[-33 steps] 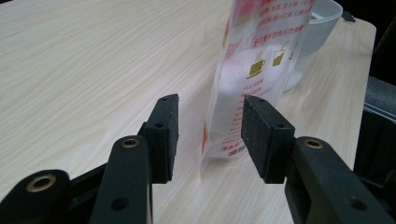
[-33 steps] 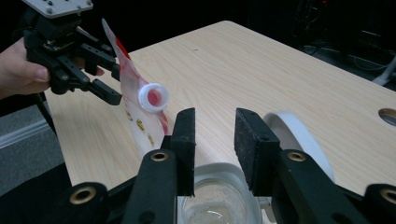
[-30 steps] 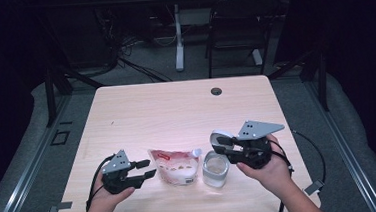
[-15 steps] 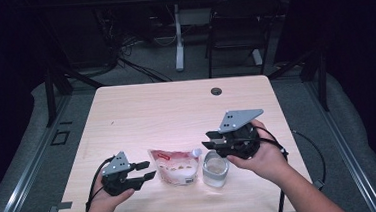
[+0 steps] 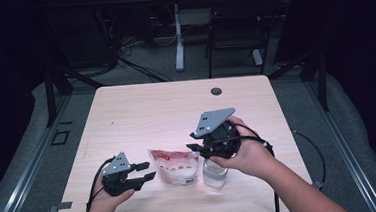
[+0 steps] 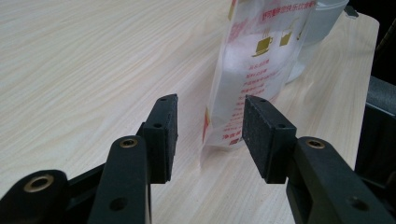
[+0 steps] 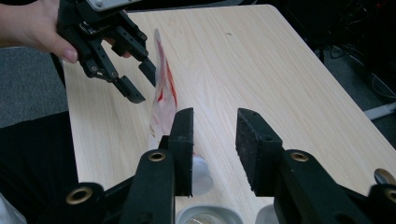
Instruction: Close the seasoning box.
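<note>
We are holding the left gripper [image 5: 141, 172] low over the near left part of the pale wooden surface [image 5: 156, 113], pointing it toward the standing pouch [image 5: 176, 166]. In the left gripper view its jaws are standing well apart with the pouch's [image 6: 254, 70] near edge just ahead of the gap; the pads are not pressing on it and are gripping nothing.

We are carrying the right gripper [image 5: 194, 141] above the surface, just over the clear cup [image 5: 214, 173], which is standing right beside the pouch near the front edge. From the right gripper view we are looking down past its own two black jaws, which are standing partly apart with bare wood showing between them, so this gripper is holding nothing either. The cup's rim [image 7: 205, 215] is showing at the bottom of that view, and the pouch [image 7: 163, 100], seen edge-on with its red print, is rising just beyond the left jaw. Farther off, the left gripper [image 7: 135, 79] is showing in a hand [image 7: 32, 25], its jaws spread and aimed at the pouch.

The pouch is transparent, printed in red, and is holding something white.
</note>
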Demonstrator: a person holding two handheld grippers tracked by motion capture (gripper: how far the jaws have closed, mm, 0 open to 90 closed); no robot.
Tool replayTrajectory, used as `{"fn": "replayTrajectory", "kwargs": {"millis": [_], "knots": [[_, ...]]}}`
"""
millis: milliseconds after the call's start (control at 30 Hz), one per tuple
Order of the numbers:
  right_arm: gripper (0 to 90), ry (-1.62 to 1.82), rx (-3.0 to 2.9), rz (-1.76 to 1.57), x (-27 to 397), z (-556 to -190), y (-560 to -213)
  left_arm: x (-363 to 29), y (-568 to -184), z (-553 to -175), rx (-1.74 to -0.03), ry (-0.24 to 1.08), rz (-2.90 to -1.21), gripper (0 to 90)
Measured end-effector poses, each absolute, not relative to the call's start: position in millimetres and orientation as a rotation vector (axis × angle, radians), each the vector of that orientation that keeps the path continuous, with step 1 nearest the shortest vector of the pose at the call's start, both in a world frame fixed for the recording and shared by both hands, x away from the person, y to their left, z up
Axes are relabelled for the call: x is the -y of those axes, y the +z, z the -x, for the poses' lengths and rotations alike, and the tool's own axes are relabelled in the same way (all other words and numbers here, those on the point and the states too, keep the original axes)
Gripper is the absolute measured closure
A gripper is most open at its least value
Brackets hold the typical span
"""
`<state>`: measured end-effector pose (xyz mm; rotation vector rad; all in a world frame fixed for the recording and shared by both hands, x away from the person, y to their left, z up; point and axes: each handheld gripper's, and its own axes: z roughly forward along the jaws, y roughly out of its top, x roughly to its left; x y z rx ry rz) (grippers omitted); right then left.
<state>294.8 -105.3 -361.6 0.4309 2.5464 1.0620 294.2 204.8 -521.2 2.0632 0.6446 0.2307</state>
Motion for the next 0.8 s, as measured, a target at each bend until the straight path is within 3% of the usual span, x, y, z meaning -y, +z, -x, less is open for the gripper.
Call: {"fn": "replayTrajectory", "kwargs": {"millis": [800], "knots": [[71.8,1.068,-2.637,-0.355,51.5,-307.6,-376.2,-203.4,-525.0,-294.7,-0.635,0.232,-2.074,56.5]]}}
